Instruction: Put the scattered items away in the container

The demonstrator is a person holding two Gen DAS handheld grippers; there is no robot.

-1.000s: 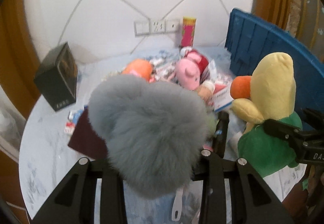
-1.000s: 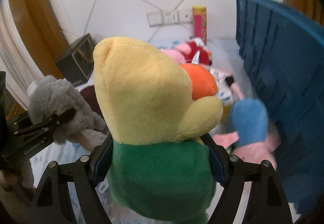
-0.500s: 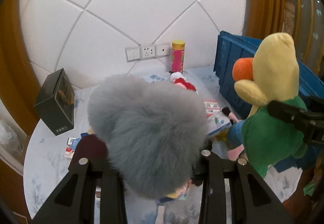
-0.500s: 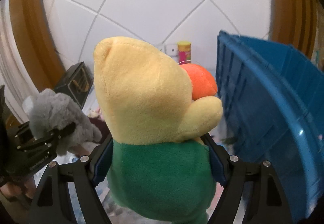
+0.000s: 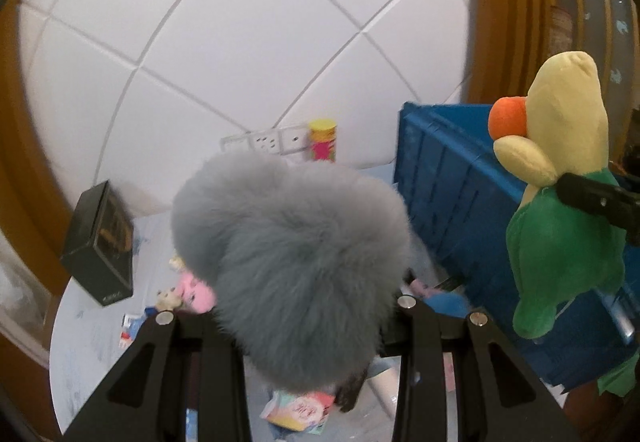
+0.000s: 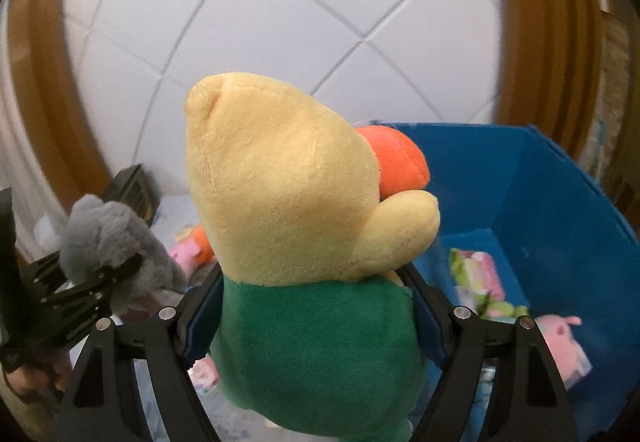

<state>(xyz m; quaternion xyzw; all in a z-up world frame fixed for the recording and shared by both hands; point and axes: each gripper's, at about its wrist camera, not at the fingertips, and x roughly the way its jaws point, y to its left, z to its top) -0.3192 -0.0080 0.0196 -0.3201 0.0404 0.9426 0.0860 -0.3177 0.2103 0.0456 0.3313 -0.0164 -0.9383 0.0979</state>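
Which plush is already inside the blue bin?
The small pink pig plush, lying on the floor of the blue bin. The yellow-green duck plush is in the right claw and the grey furry plush in the left claw.

— What stands at the back, past the clutter?
— A white tiled wall with a row of wall sockets low down, just above the table.
— And to either side?
— Brown wooden trim curves up on the left and on the right of the tiles.
— The tabletop itself?
— Pale, with a faint blue marbled pattern — round-edged on the near left side.
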